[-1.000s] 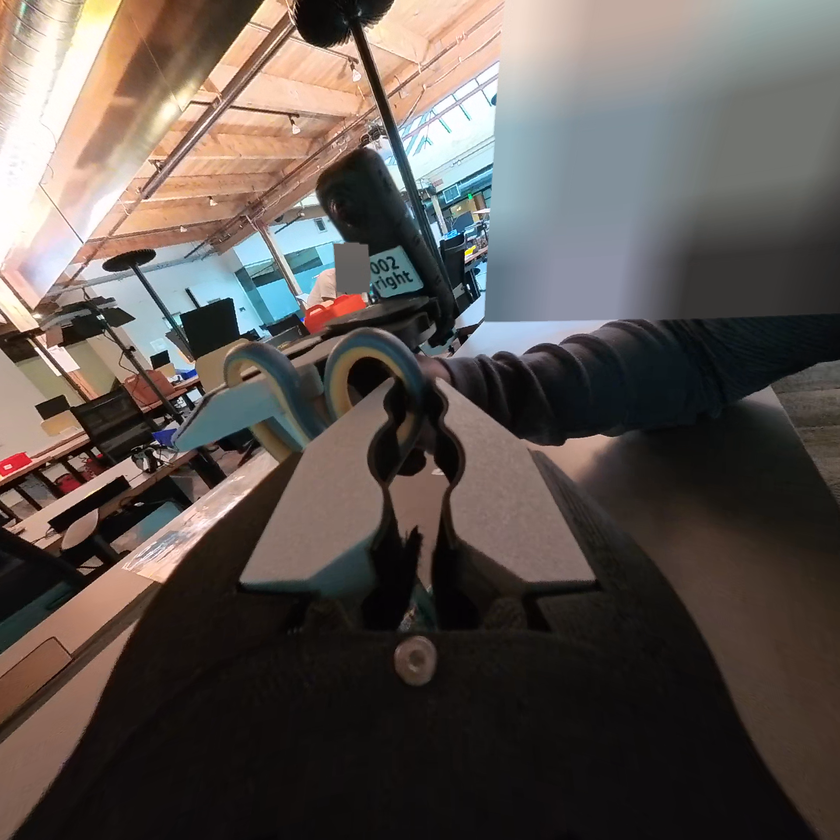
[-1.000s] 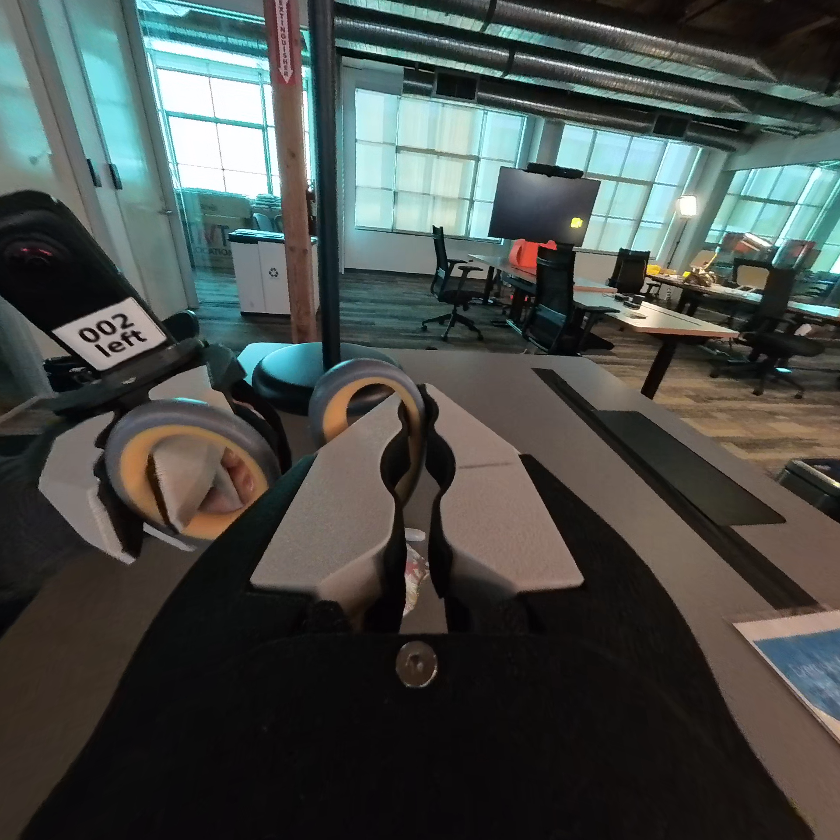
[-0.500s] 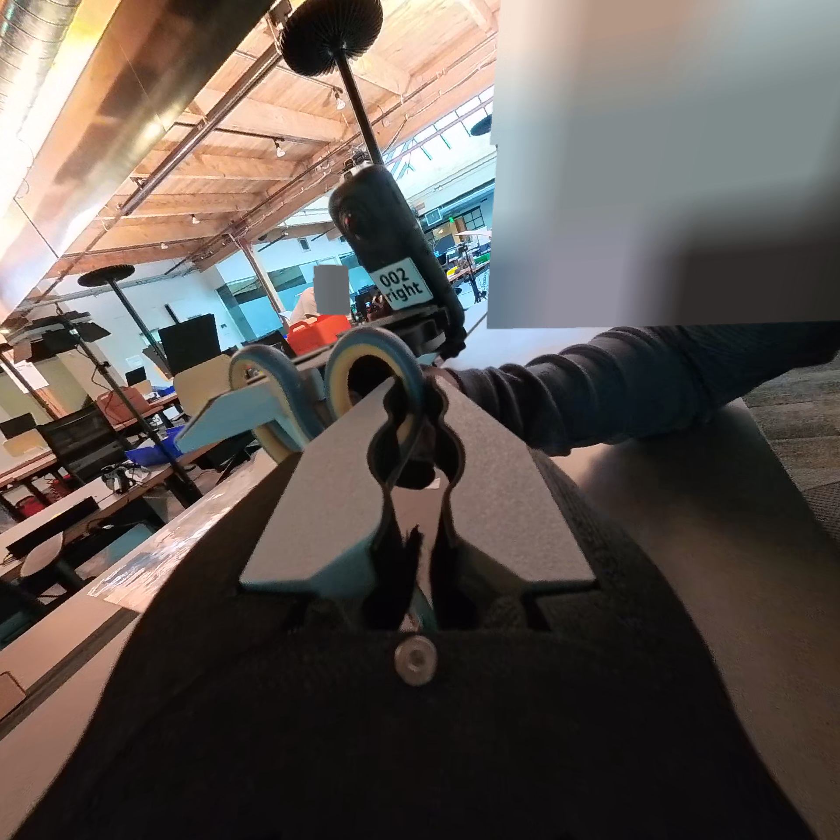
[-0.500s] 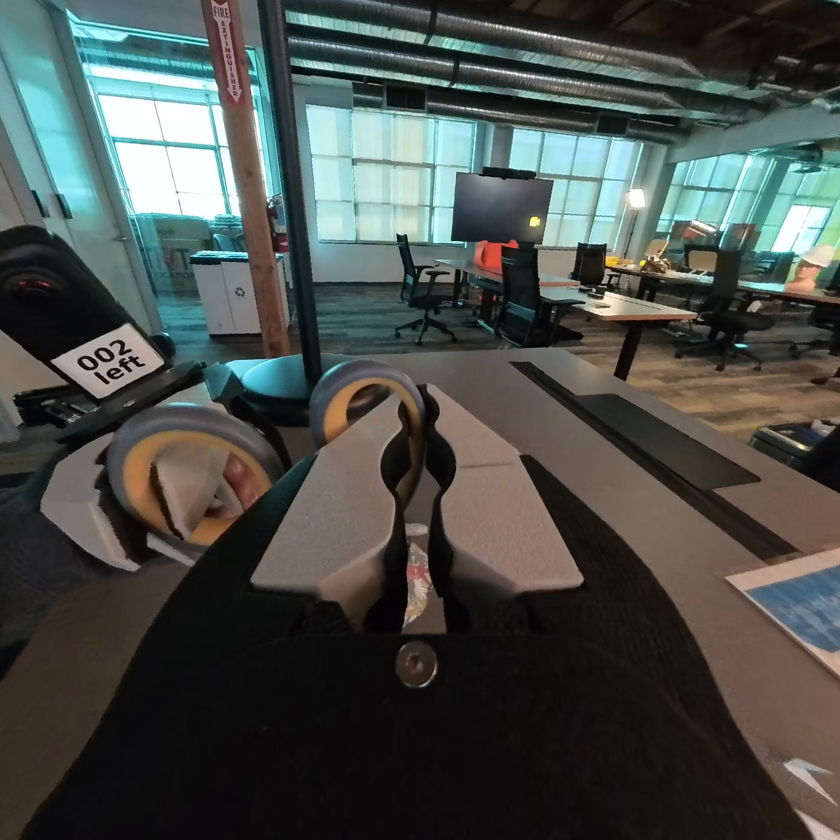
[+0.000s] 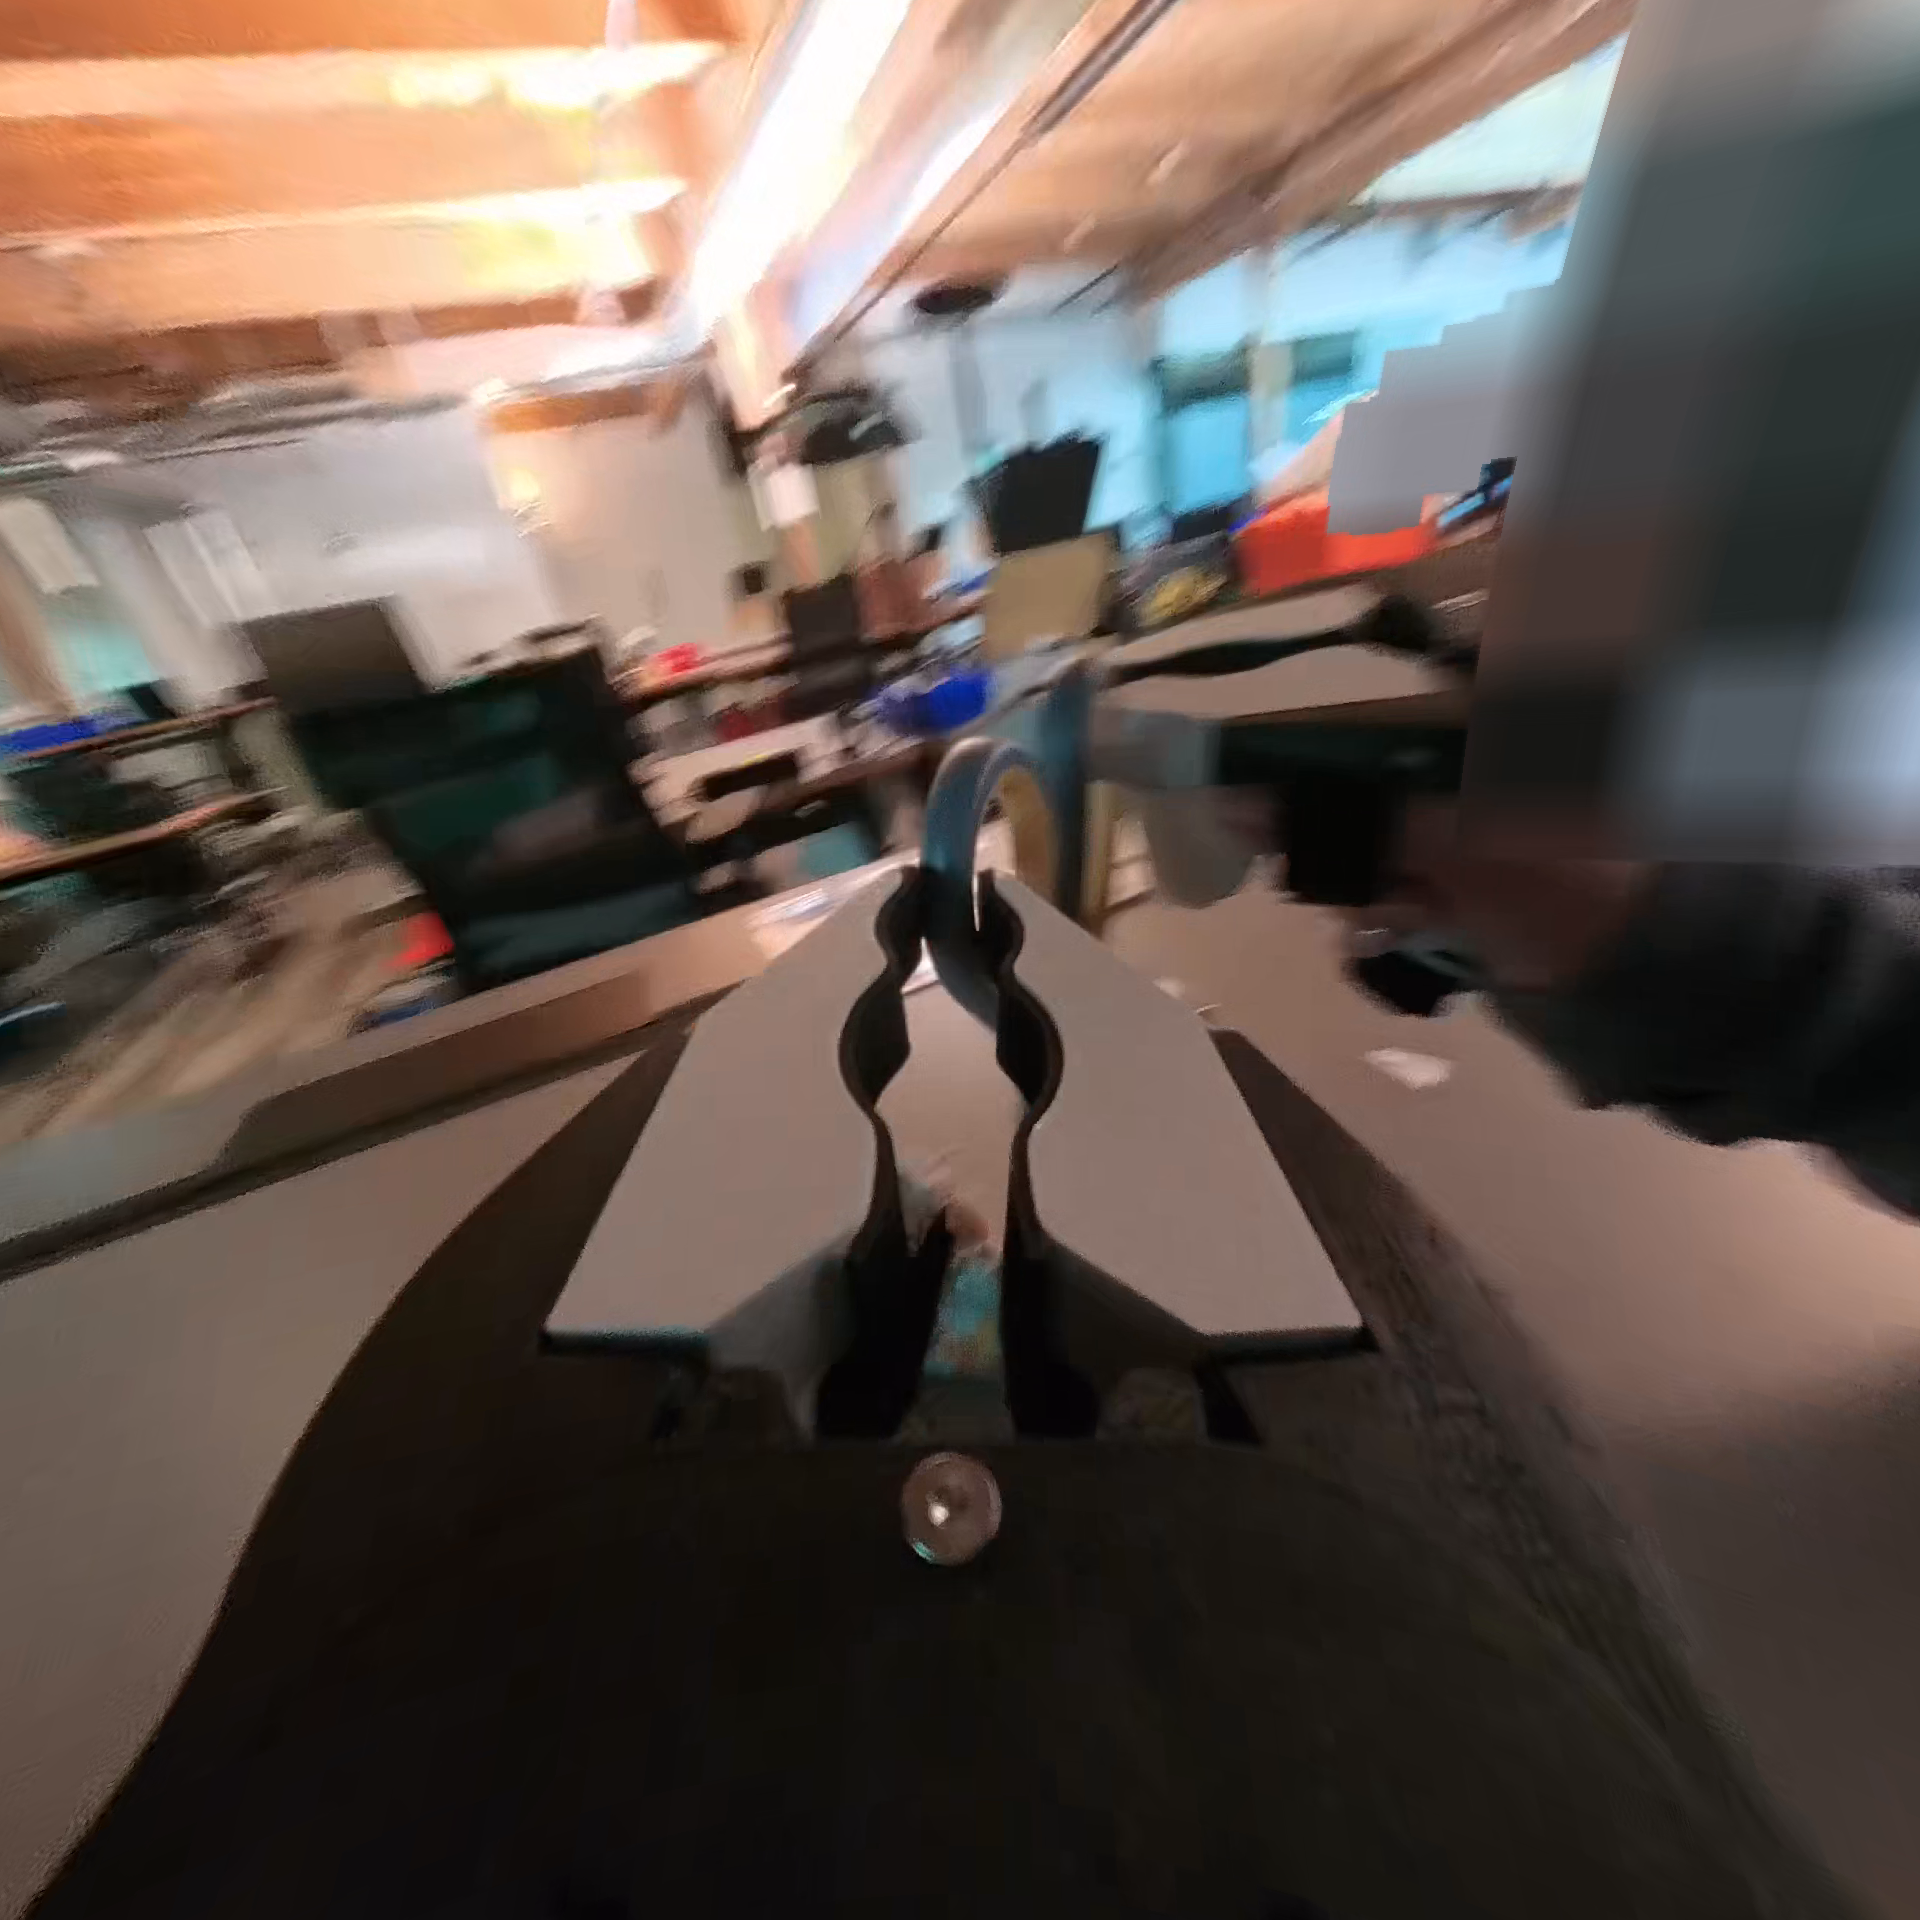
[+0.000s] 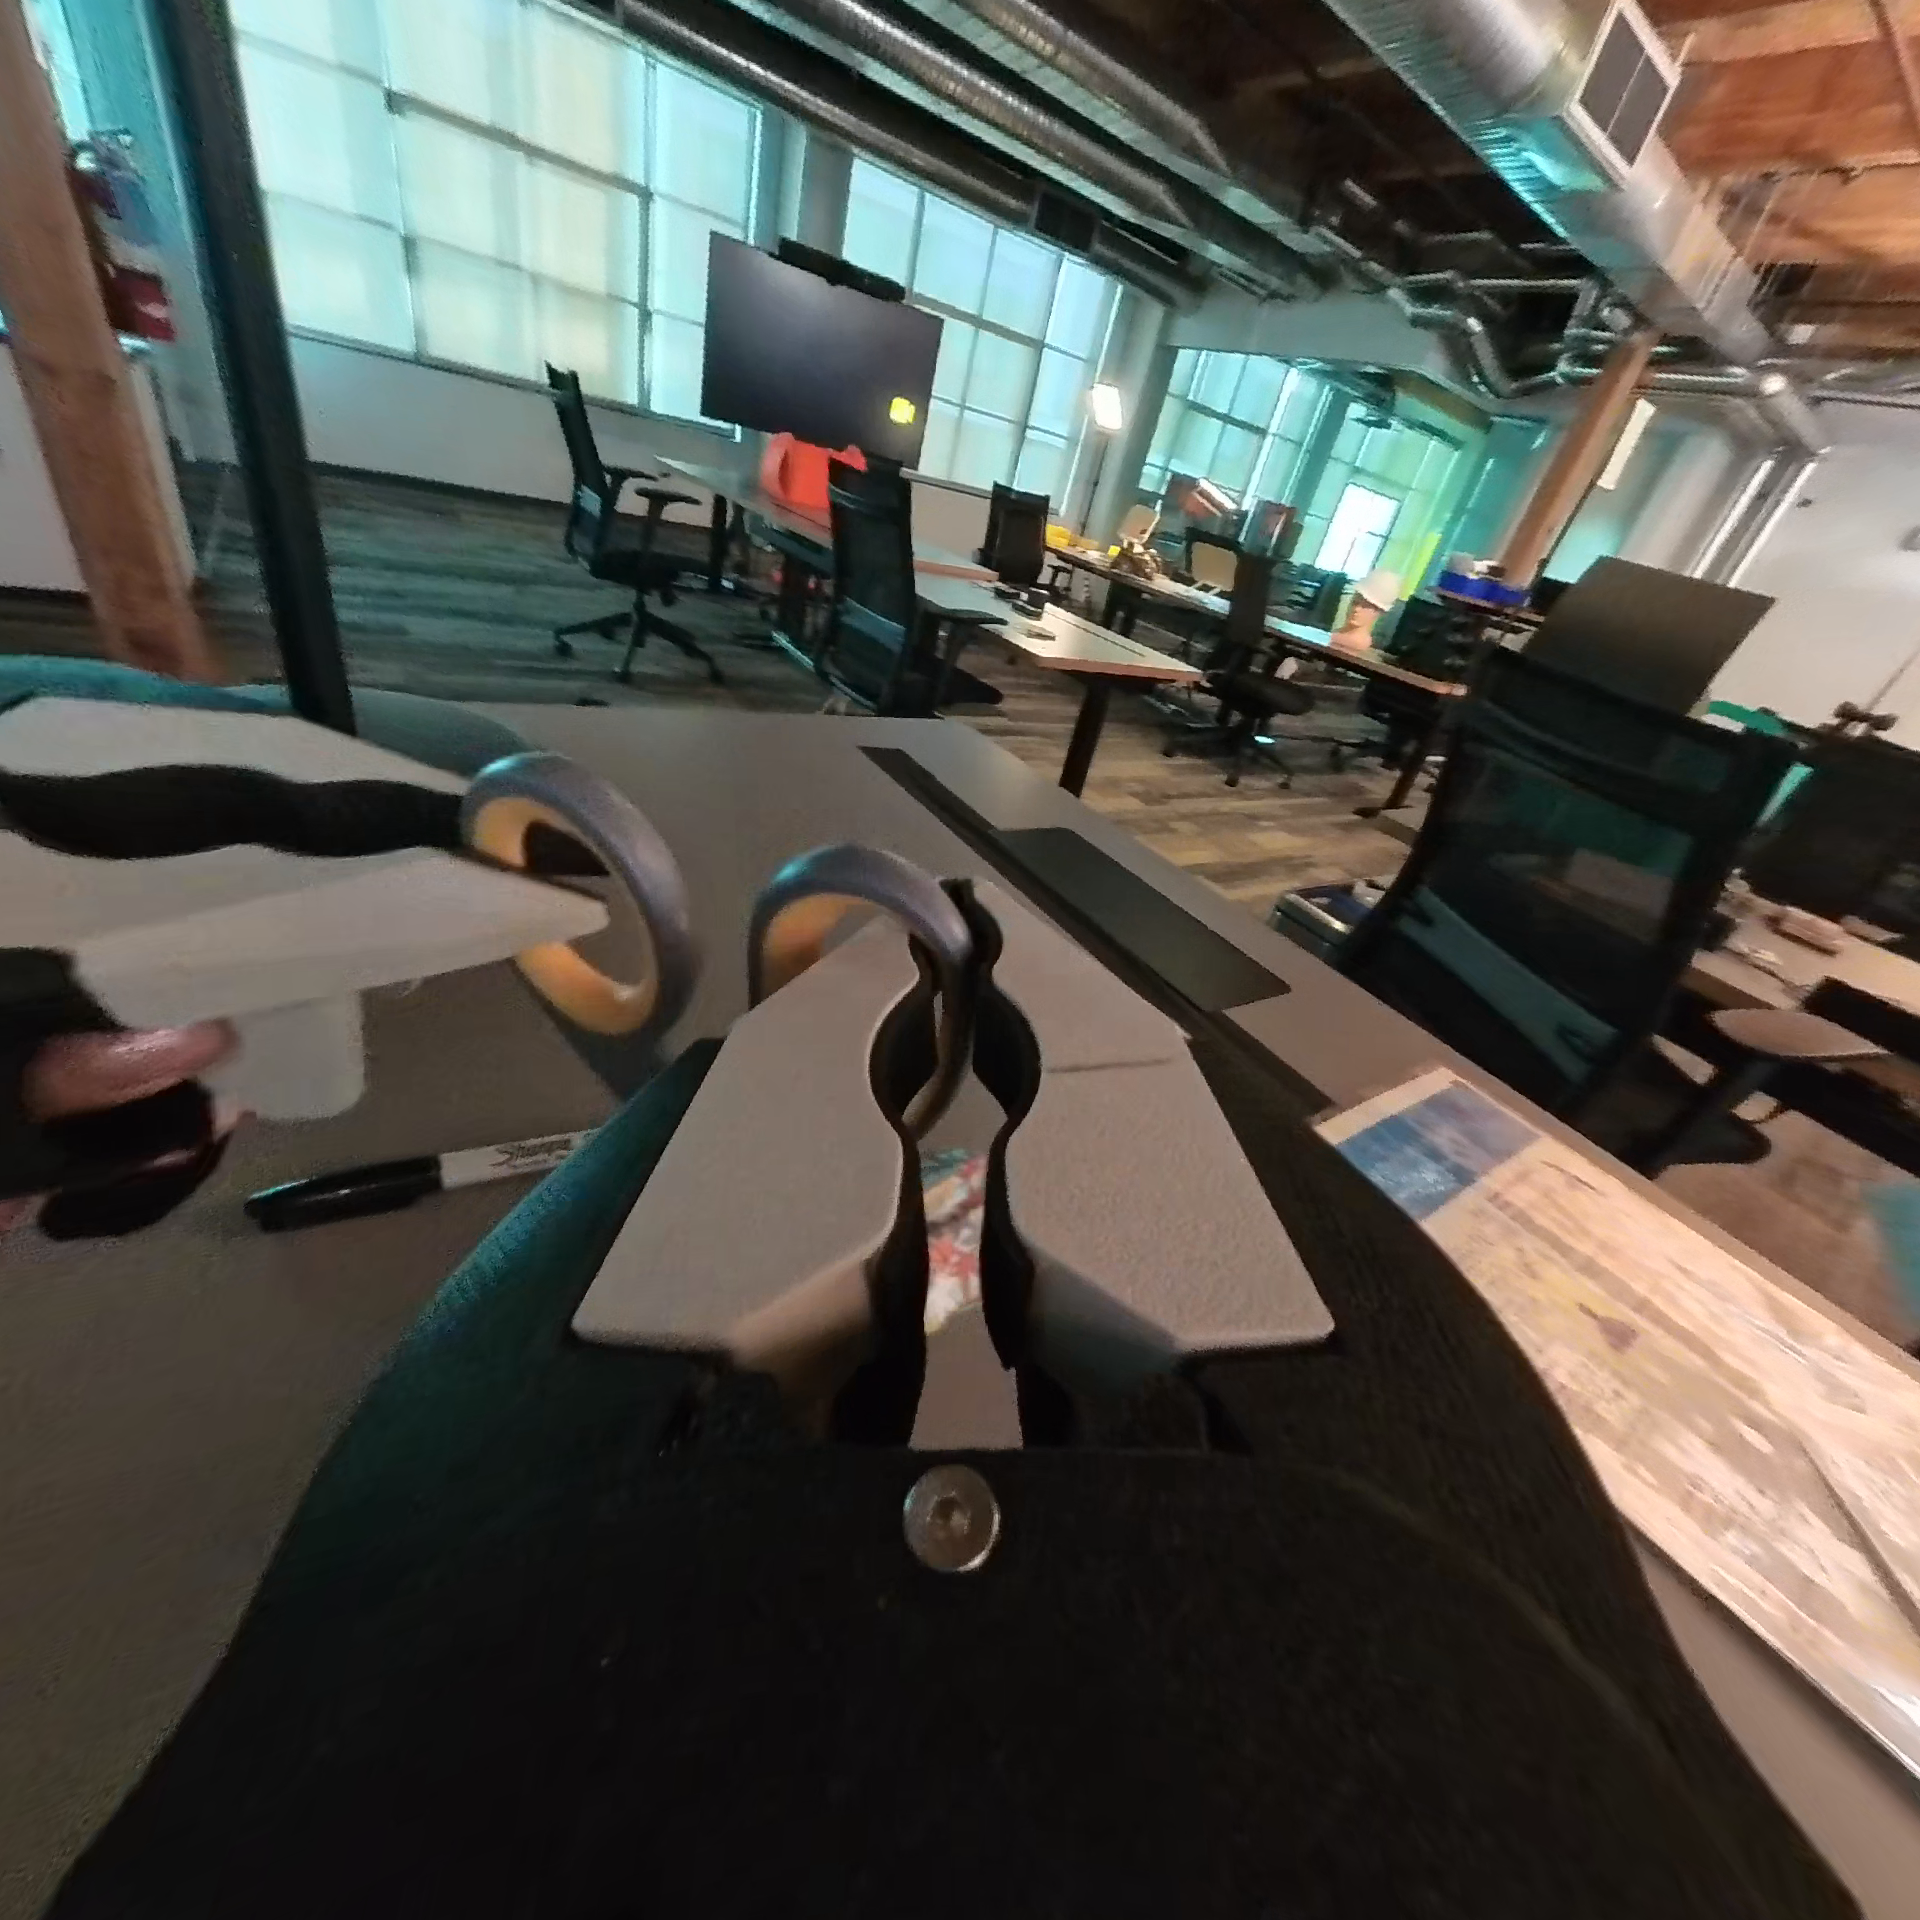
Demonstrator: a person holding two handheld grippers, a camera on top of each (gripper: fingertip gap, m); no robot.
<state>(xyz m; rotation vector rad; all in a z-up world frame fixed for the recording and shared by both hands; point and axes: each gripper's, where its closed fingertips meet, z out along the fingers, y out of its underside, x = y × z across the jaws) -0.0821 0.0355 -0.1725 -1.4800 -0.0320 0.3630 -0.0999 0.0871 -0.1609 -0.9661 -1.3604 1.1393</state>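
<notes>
Two blue-grey loops with yellow lining look like the handle loops of one pair of scissors. My left gripper is shut on one loop, which stands up from its fingertips. In the right wrist view this gripper lies sideways at the left with its loop. My right gripper is shut on the other loop. It also shows, blurred, in the left wrist view with its loop. A colourful printed thing shows below, between my right fingers. The blades are hidden.
Both grippers are over a grey table. A black marker lies on it at the left, and printed sheets at the right. A black strip runs along the table. A black pole stands at the back left, an office chair at the right.
The left wrist view has swung fast and is blurred. The left gripper has turned sideways and the two loops have moved apart. Both grippers have kept hold of their loops.
</notes>
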